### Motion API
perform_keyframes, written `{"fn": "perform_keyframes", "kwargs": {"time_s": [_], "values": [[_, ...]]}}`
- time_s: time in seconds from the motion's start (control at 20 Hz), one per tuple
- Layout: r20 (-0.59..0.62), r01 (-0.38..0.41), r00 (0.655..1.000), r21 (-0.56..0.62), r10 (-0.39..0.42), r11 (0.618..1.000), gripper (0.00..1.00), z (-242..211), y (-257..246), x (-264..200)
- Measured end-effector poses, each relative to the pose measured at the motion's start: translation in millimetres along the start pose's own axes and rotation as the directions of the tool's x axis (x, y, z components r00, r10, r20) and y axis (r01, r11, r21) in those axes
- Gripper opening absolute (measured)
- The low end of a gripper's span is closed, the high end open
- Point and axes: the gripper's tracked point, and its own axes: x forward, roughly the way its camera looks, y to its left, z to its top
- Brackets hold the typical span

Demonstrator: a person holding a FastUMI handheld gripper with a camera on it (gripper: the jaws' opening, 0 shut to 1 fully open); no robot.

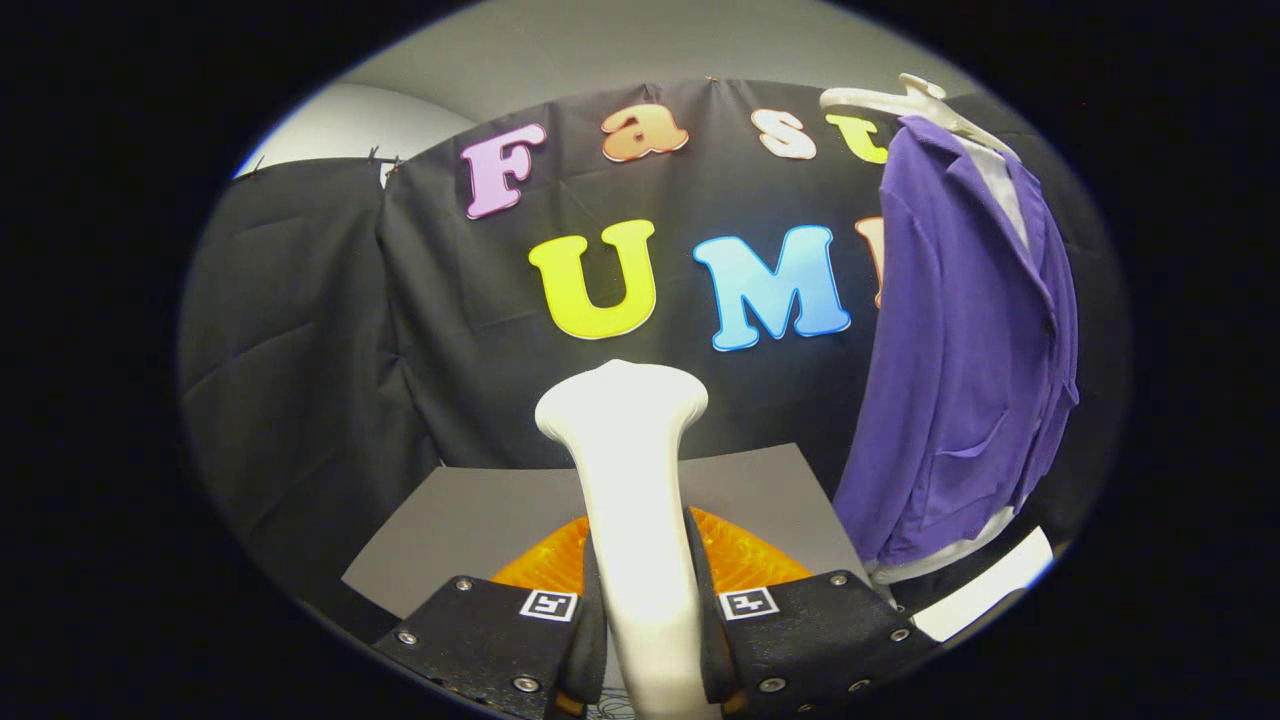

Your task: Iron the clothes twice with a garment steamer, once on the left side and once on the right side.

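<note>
A white garment steamer (pixel 632 470) stands upright between my fingers, its wide head rising above them. My gripper (pixel 645 610) is shut on the steamer's handle, both fingers pressing its sides. A purple jacket (pixel 960 350) over a white shirt hangs on a white hanger (pixel 905 100) to the right, beyond the fingers and well apart from the steamer's head.
An orange dish-like base (pixel 745 560) sits just under and behind the steamer on a grey table (pixel 480 510). Black cloth walls close the back and left. A white strip (pixel 985 585) lies below the jacket's hem.
</note>
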Motion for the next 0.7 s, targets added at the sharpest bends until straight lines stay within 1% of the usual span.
{"fn": "perform_keyframes", "kwargs": {"time_s": [0.15,0.3,0.5,0.7], "values": [[0.060,-0.042,0.997,0.018,0.040,0.999,0.37,8.2,-23.0,-39.4],[0.111,-0.062,0.992,0.028,0.059,0.998,0.37,16.4,-49.3,-78.0],[0.143,-0.056,0.988,0.029,0.051,0.998,0.37,21.6,-83.5,-118.5],[0.198,-0.044,0.980,0.090,0.026,0.995,0.37,44.2,-110.5,-139.7]]}}
